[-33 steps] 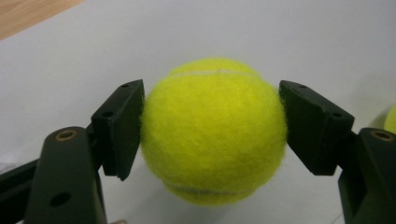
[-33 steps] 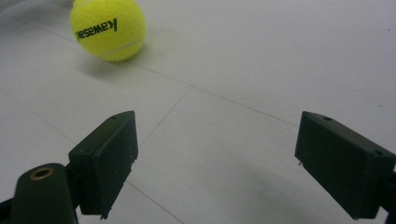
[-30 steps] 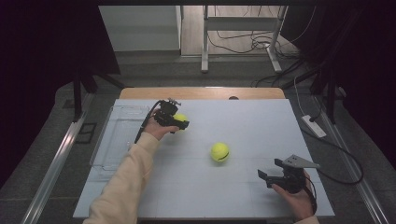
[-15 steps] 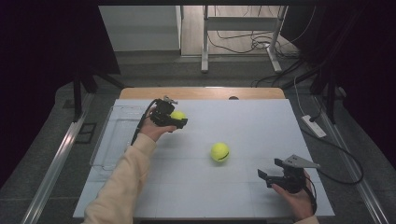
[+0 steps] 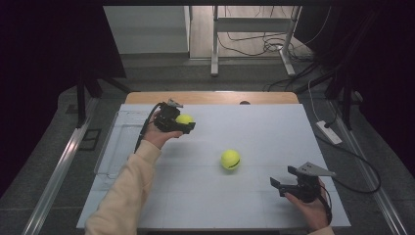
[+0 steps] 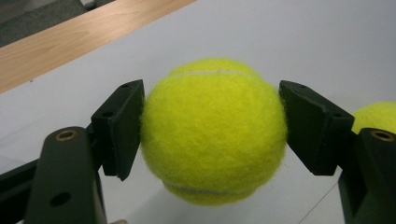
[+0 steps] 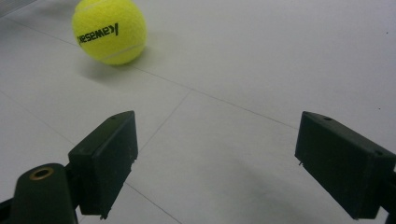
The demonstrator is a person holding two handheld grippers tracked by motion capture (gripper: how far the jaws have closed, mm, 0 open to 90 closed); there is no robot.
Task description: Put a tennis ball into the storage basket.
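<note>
While the left gripper [image 5: 182, 125] is clamped on 1 tennis ball [image 6: 212, 130], lifted off the white table [image 5: 274, 132] near its far-left end, the 2nd ball [image 5: 230, 159] sits mid-table, untouched; right gripper [image 5: 286, 185] waits w/ jaws apart. Approx halfway, I'd judge.

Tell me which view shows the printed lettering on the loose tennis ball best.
The right gripper view: the loose tennis ball lies close there and its black lettering faces the camera. The high view shows that ball small, with just a dark mark. The left gripper view catches a sliver of it at the right edge, past the held ball.
</note>
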